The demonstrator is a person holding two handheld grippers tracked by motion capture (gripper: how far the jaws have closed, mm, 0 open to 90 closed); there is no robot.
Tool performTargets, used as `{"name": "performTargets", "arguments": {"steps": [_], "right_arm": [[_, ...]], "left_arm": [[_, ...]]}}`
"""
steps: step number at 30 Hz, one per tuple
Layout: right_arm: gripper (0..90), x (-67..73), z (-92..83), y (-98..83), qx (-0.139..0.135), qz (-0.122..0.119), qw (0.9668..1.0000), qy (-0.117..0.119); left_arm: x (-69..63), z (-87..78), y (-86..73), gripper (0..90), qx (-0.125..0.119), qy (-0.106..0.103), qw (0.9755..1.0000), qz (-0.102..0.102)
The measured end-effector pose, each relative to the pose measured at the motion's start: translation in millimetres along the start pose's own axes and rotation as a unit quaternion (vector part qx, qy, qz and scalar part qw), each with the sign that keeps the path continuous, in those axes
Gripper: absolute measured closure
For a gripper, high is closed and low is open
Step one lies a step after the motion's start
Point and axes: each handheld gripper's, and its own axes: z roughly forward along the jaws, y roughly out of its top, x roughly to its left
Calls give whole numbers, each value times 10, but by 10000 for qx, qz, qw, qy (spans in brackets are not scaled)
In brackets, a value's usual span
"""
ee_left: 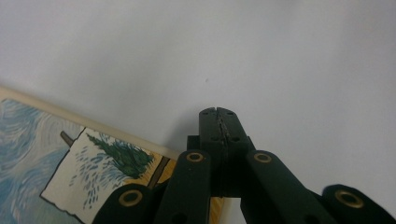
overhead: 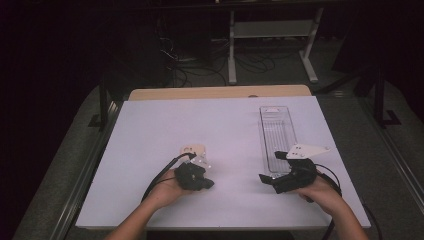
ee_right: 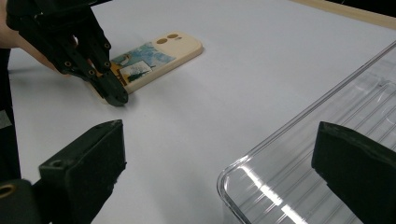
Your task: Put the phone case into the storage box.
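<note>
A cream phone case [overhead: 191, 149] with a painted picture lies flat on the white table [overhead: 150, 125], left of centre. My left gripper [overhead: 206, 184] hovers over its near end, jaws pressed together with nothing between them. In the left gripper view the shut tips [ee_left: 218, 114] sit over bare table just past the case's edge [ee_left: 70, 158]. The right gripper view shows that shut tip beside the case [ee_right: 154, 53]. My right gripper [overhead: 271, 166] stands open at the near end of a clear plastic tray [overhead: 277, 130]. The tray's rounded corner [ee_right: 261, 186] lies between its wide jaws [ee_right: 224, 144].
The tray is long, narrow and empty, running front to back on the right half of the table. A wooden edge [overhead: 220, 92] shows behind the white surface. Cables and a metal stand sit on the dark floor beyond.
</note>
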Motion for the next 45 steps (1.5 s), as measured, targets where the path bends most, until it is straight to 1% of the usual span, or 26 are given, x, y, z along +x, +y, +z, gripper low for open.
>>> {"name": "performTargets", "arguments": {"steps": [4,5,6,7,10,11,12,14,16,18,21,22,24,25,26,27,28,29,31,32,34,37,40,41,42,45], "right_arm": [[23,3,-1,0,11,19,10000,4],[23,2,0,0,5,16,10000,8],[23,2,0,0,5,16,10000,8],[23,1,1,0,5,15,10000,8],[23,2,0,0,7,19,10000,3],[23,1,1,0,4,17,10000,6],[23,1,1,1,4,17,10000,4],[23,2,1,1,8,31,10000,9],[23,1,1,1,3,19,10000,4],[23,1,1,1,8,33,10000,9],[23,-3,3,1,-11,4,10000,2],[23,-3,4,1,-12,7,10000,2],[23,-3,3,2,-6,16,10000,4],[23,-2,2,1,-4,22,10000,4],[23,-1,2,1,-3,23,10000,4],[23,-1,2,1,-2,26,10000,3],[23,0,2,2,0,28,10000,0],[23,0,2,1,1,29,10000,0],[23,-1,2,1,0,26,10000,0],[23,-1,2,1,0,26,10000,0],[23,-1,2,1,-3,23,10000,-1],[23,-1,2,1,-3,18,10000,0],[23,-2,1,1,-2,20,10000,-1],[23,-2,1,1,-3,18,10000,2],[23,-2,1,1,-2,15,10000,1],[23,-3,2,1,-4,19,10000,5]], "left_arm": [[14,-54,-55,896,69,46,10000,-15],[23,-91,-96,896,85,84,9999,-63],[23,-91,-96,896,85,84,9999,-63],[40,-122,-151,896,36,141,9998,-106],[68,-170,-194,896,103,185,9997,-82],[81,-197,-236,896,65,235,9996,-172],[100,-222,-258,896,115,267,9995,-143],[131,-262,-303,896,131,318,9992,-198],[160,-299,-356,896,82,384,9988,-304],[191,-336,-394,896,106,424,9985,-334],[242,-395,-460,896,114,538,9977,-404],[248,-403,-480,896,53,562,9971,-503],[283,-434,-511,896,85,645,9968,-469],[296,-452,-532,896,79,695,9961,-539],[296,-452,-532,896,79,695,9961,-539],[326,-479,-559,896,92,785,9954,-549],[326,-479,-559,896,92,785,9954,-549],[357,-499,-589,896,95,893,9945,-532],[380,-518,-609,896,87,924,9938,-609],[380,-518,-609,896,87,924,9938,-609],[397,-526,-629,896,17,930,9934,-675],[397,-530,-631,896,10,937,9934,-662],[391,-553,-620,894,-74,924,9935,-660],[390,-587,-605,894,-141,891,9939,-628],[377,-650,-571,851,-313,800,9942,-639],[358,-737,-526,778,-602,743,9937,-584]]}}
